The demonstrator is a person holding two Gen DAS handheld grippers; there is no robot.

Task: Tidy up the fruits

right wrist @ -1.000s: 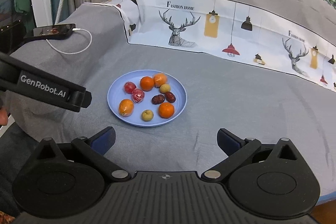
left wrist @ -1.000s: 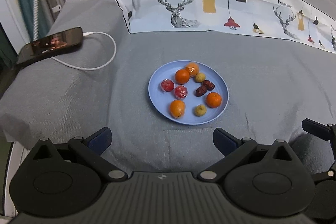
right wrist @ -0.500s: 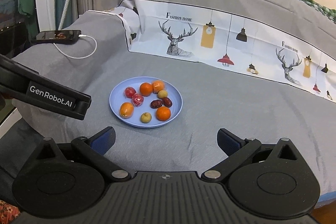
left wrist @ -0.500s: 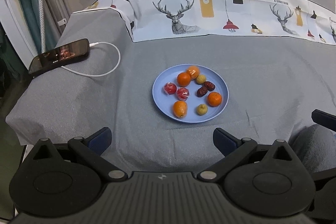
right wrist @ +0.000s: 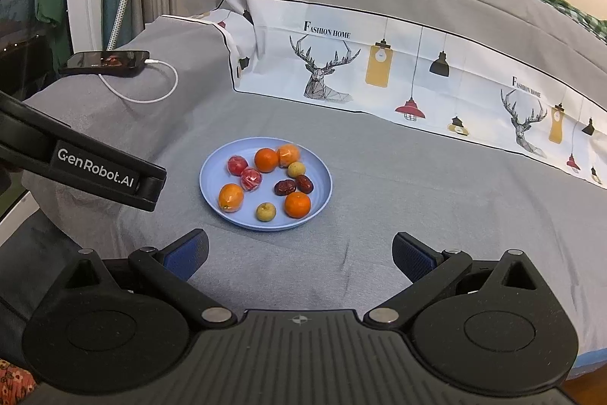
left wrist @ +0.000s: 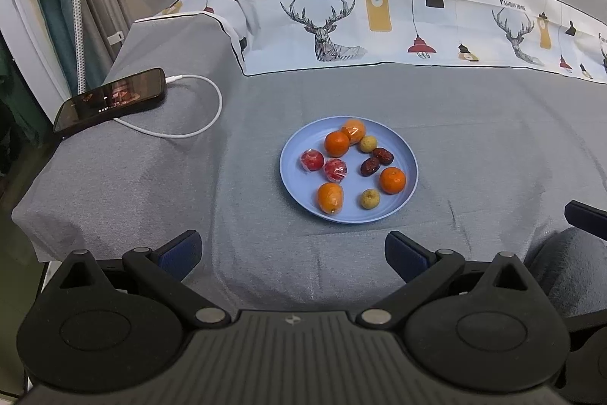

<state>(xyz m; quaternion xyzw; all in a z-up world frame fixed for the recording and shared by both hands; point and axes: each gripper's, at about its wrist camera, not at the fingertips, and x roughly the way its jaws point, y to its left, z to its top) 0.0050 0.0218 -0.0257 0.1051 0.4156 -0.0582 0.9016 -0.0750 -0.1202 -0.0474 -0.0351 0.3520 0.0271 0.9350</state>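
Gaping wide, both grippers' jaws, empty, untouching.

Blue plate (right wrist: 322,194) of fruits on grey cloth (right wrist: 417,215), right gripper (right wrist: 299,255) agape.

We hold our left gripper (left wrist: 292,249) level and low, its jaws spread wide and empty. Our right gripper (right wrist: 299,251) sits just beside it on the right, jaws equally wide, nothing between its blue-padded fingertips (right wrist: 411,255).
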